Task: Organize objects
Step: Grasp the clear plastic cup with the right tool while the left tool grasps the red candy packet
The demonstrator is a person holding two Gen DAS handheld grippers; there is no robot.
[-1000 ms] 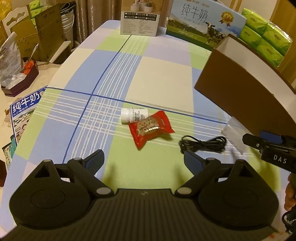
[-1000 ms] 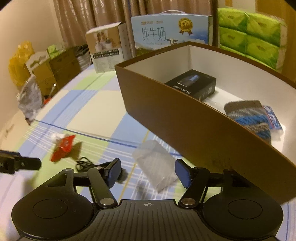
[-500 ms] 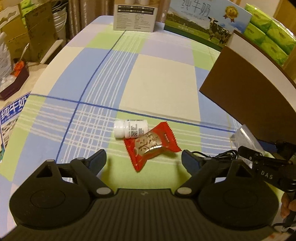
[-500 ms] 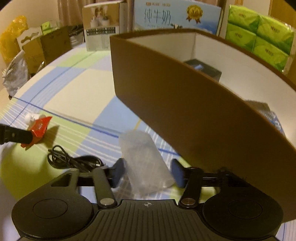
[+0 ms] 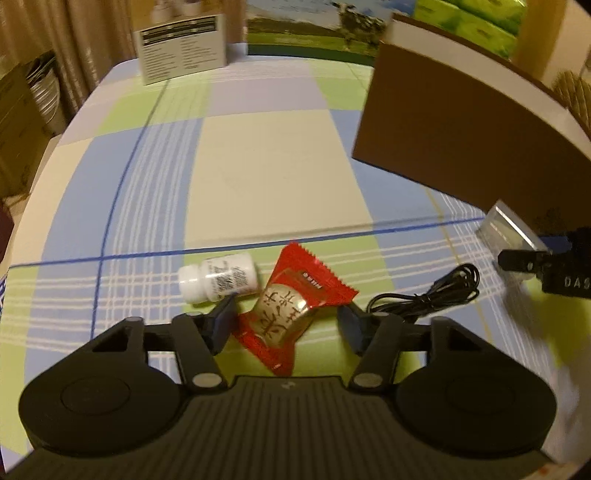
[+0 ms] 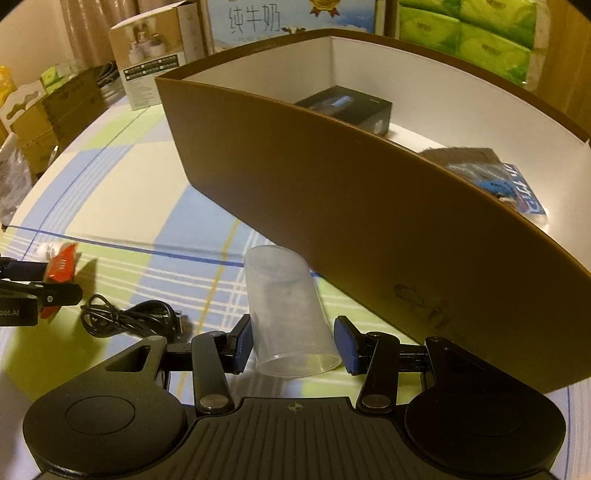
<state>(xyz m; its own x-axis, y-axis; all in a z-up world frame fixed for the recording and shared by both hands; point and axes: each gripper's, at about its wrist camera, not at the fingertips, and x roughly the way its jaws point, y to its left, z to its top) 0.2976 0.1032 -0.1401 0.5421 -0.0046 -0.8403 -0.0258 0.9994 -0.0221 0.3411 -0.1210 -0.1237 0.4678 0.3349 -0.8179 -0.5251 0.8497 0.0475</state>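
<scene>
A red candy packet (image 5: pixel 291 306) lies on the checked tablecloth between the fingers of my left gripper (image 5: pixel 288 321), which is open around it. A white pill bottle (image 5: pixel 218 278) rests just beyond the left finger. To the right lies a coiled black cable (image 5: pixel 424 291). My right gripper (image 6: pixel 294 343) is open, straddling a clear plastic cup (image 6: pixel 291 317) that lies on its side, with the pads close to its walls. The brown box (image 6: pixel 332 192) stands right behind the cup.
Inside the brown box are a black carton (image 6: pixel 347 107), a knitted blue-brown item (image 6: pixel 476 166) and a blue packet (image 6: pixel 524 192). At the table's far end stand a milk carton box (image 6: pixel 288 18), a white product box (image 5: pixel 181 48) and green tissue packs (image 6: pixel 461 33). Cardboard boxes (image 6: pixel 55 110) lie beyond the left edge.
Both grippers have moved forward and down. The red packet now sits between the left fingers, and the clear cup between the right fingers, which have narrowed a little.
</scene>
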